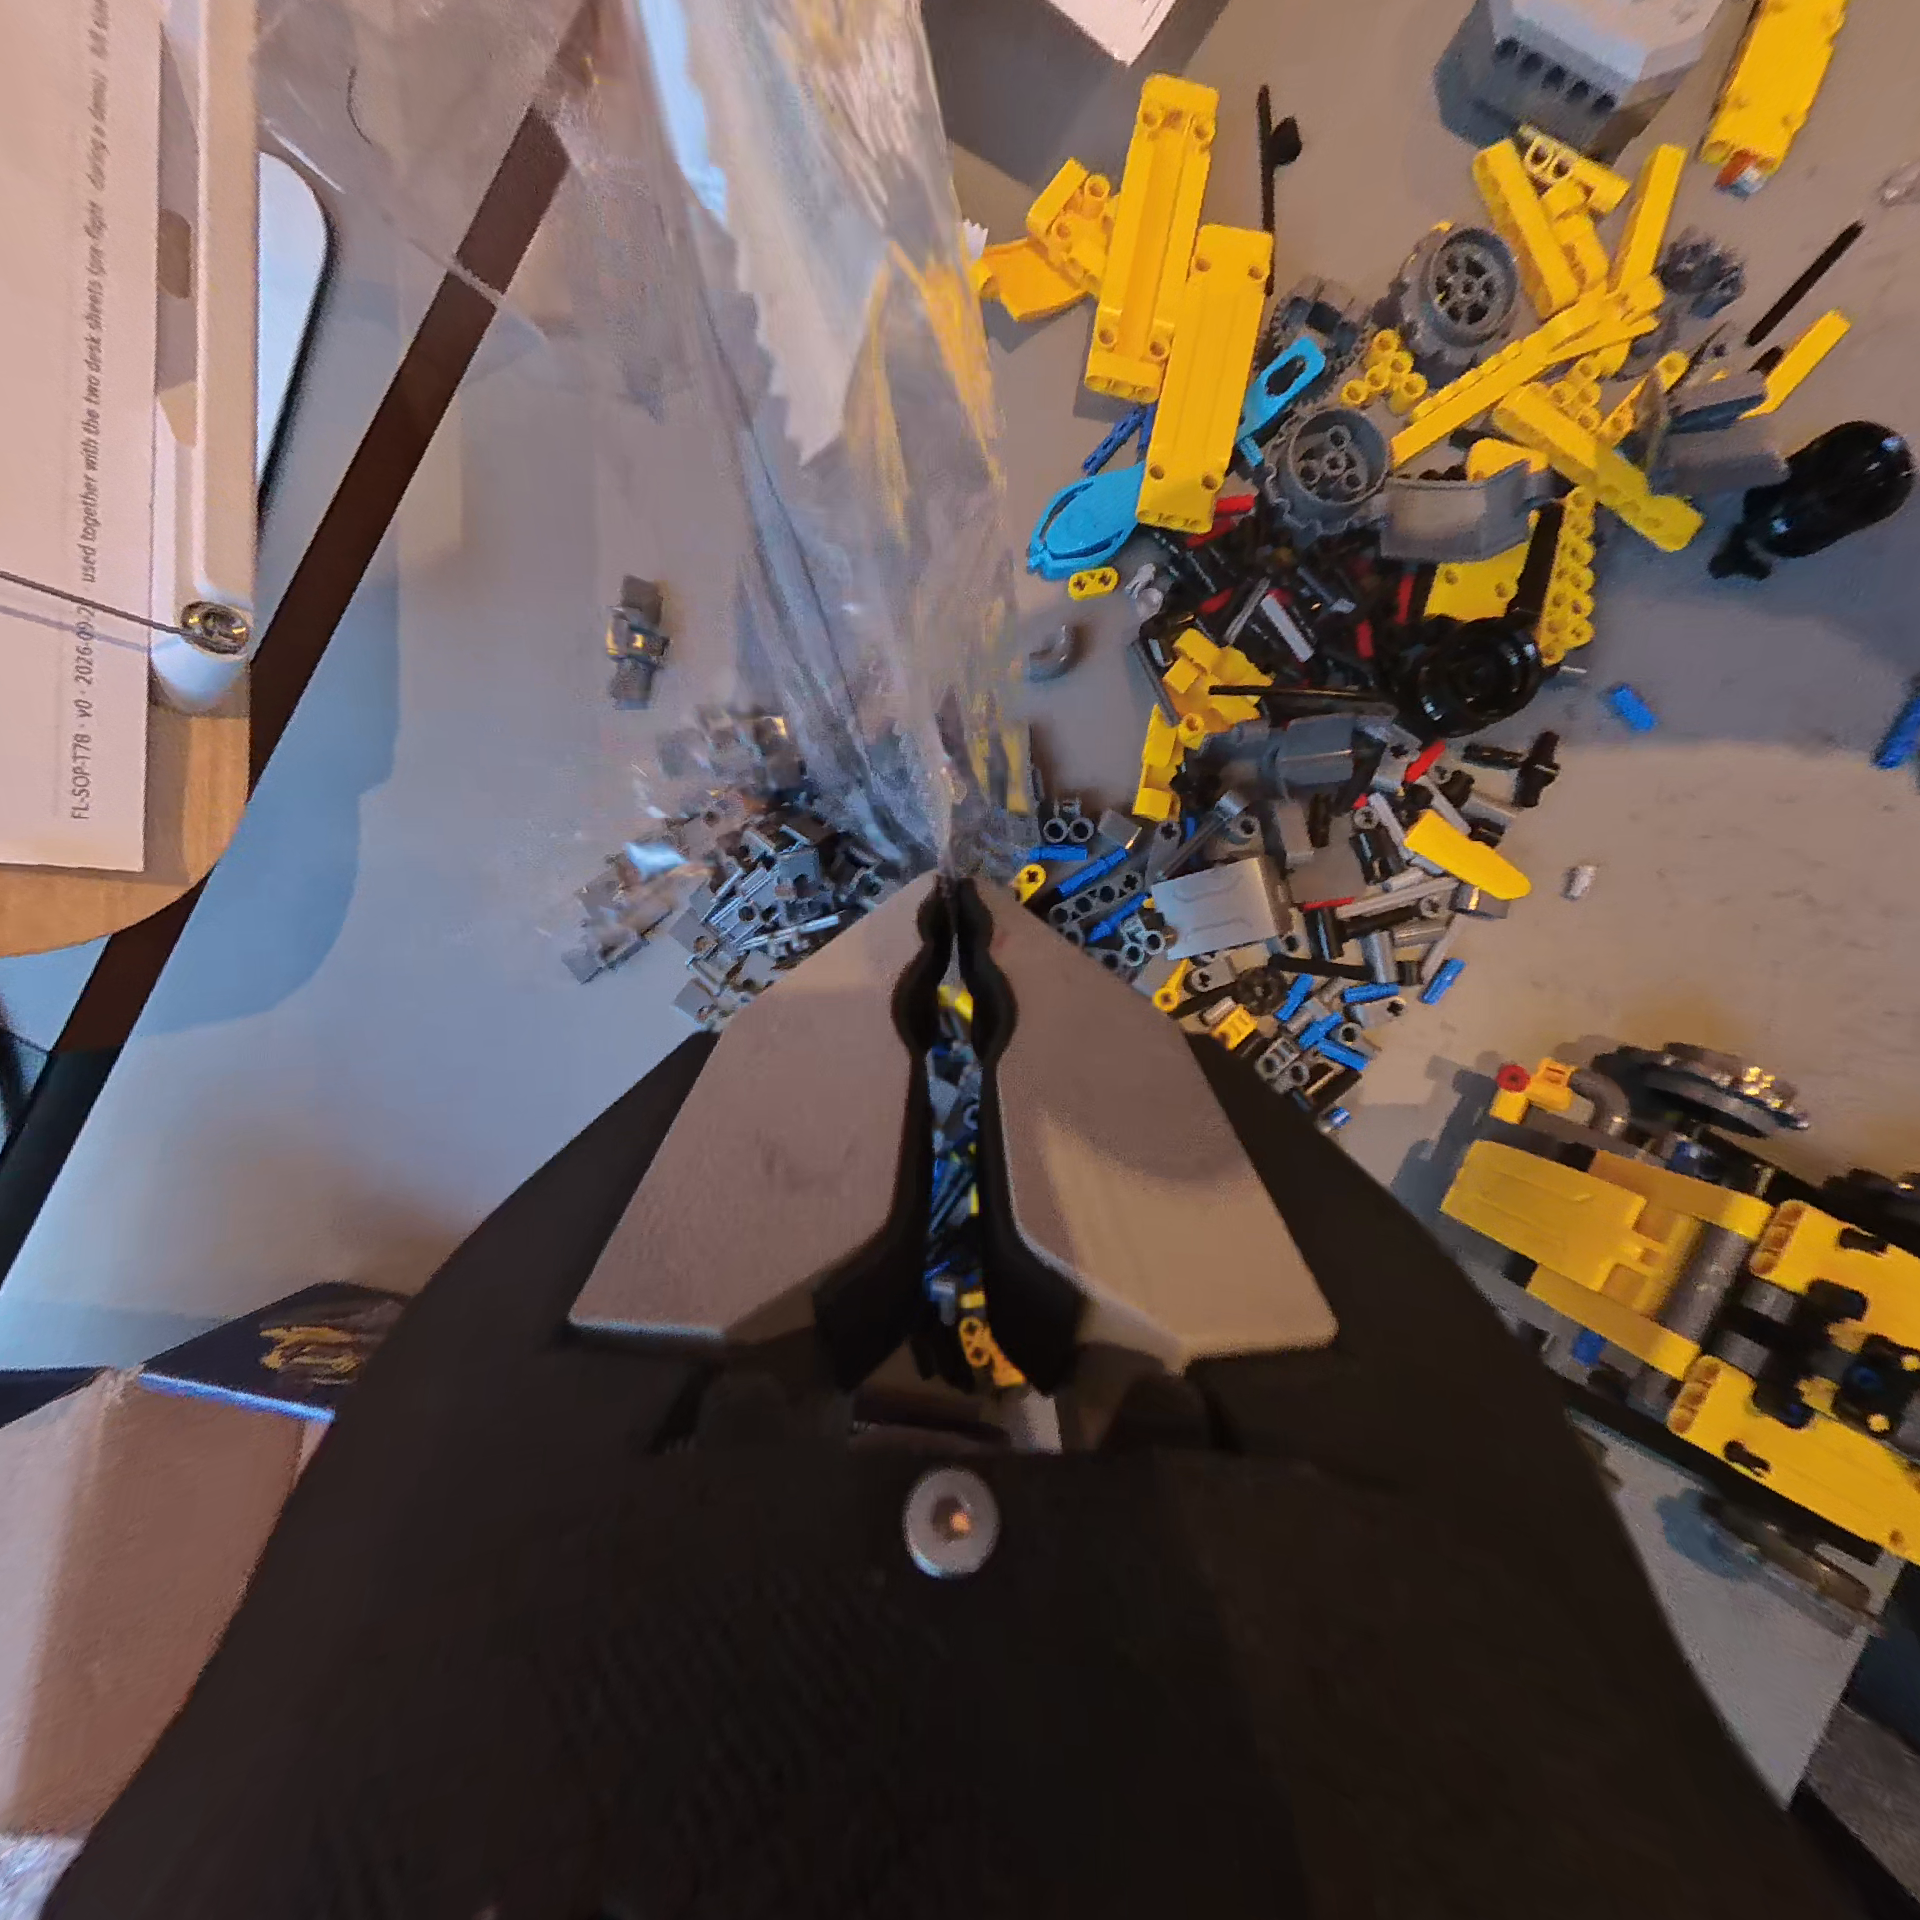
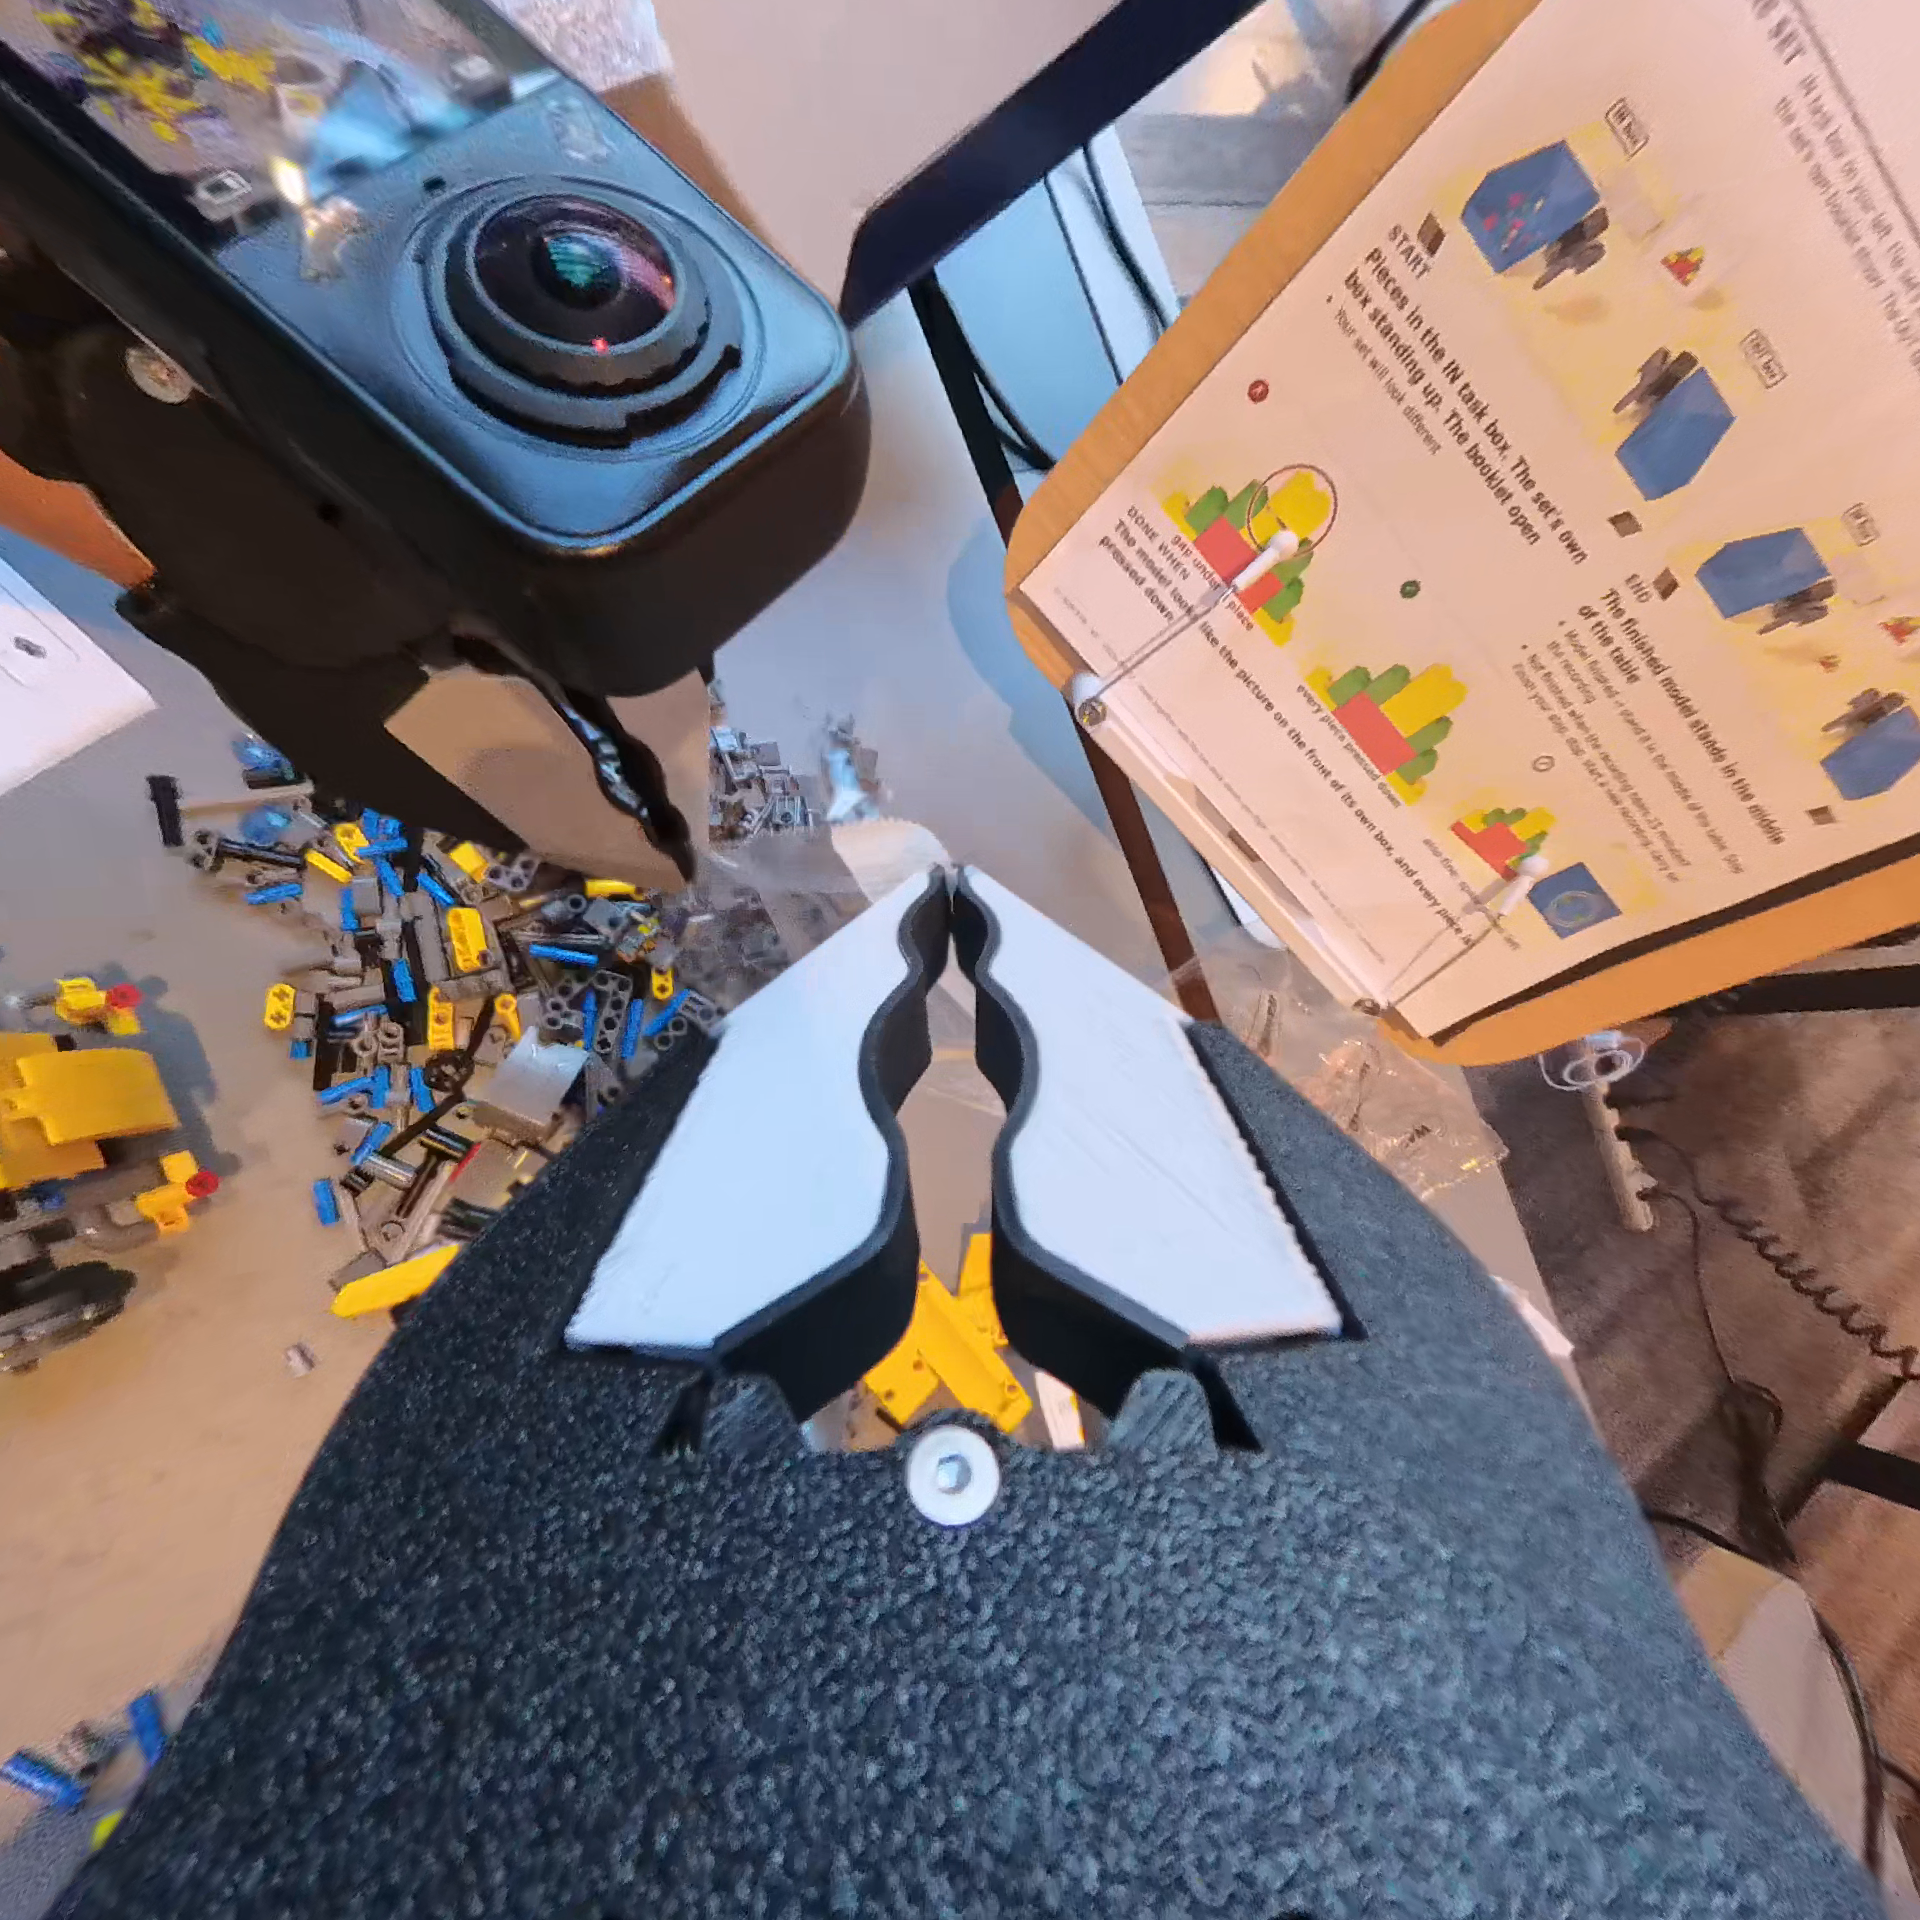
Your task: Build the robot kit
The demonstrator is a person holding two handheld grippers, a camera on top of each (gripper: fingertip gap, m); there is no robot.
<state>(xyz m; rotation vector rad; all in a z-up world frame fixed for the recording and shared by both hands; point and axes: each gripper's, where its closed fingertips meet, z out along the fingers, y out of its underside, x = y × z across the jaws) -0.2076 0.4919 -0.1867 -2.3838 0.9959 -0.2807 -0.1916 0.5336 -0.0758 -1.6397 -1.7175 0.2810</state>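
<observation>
The bench [image 1: 436, 935] carries a heap of yellow, grey, blue and black building pieces [image 1: 1351, 727]. Above it, the left tongs [image 1: 948, 883] and right tongs [image 2: 951, 871] each pinch a clear plastic bag [image 1: 810, 364].

Left gripper [image 1: 948, 891]: black body, grey finger plates, black pads. Right gripper [image 2: 951, 878]: black speckled body, white finger plates, black wavy pads. Plastic bag [image 1: 831, 436] was clear, with yellow print. Loose brick pile [image 1: 1299, 727]: mostly yellow, black, grey, some blue and red. Half-built model [image 1: 1704, 1299] was yellow and black. Table [image 1: 416, 987] was pale grey. Instruction sheet [image 2: 1507, 582]: white, with blue, red, green, yellow pictures.
</observation>
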